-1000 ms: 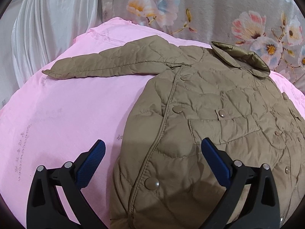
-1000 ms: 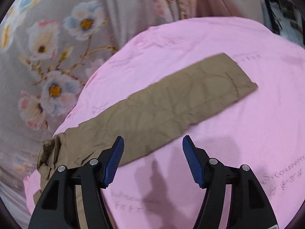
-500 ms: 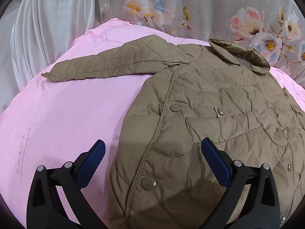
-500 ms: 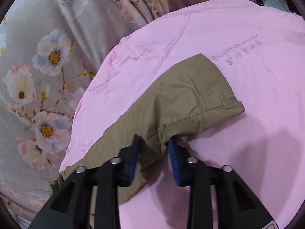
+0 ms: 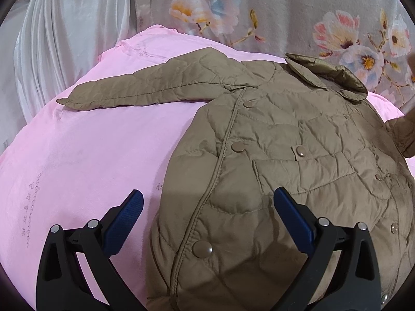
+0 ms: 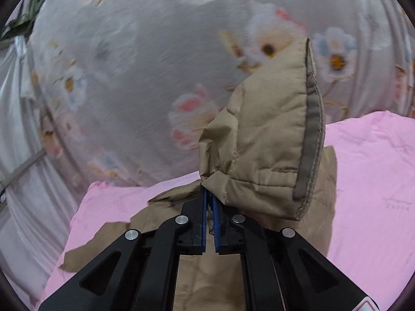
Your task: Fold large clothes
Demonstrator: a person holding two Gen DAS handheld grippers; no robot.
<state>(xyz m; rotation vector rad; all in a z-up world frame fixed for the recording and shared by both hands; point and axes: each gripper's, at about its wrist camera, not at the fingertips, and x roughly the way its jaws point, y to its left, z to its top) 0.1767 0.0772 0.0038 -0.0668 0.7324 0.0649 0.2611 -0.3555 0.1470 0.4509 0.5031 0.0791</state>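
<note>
On the pink sheet (image 5: 85, 155) the khaki jacket (image 5: 285, 160) lies buttoned, front up. The right tongs (image 6: 209, 202), clenched on the sleeve cuff (image 6: 262, 145), should carry it across the chest without dragging the body. A second ago that sleeve lay flat; the left tongs (image 5: 207, 210) stay released above the hem.

It looks like a bedroom in a home: a soft pink sheet (image 5: 85, 155) covers the surface like a bed, behind it hangs a flowered curtain (image 5: 285, 13) beside white drapes (image 5: 52, 46).
</note>
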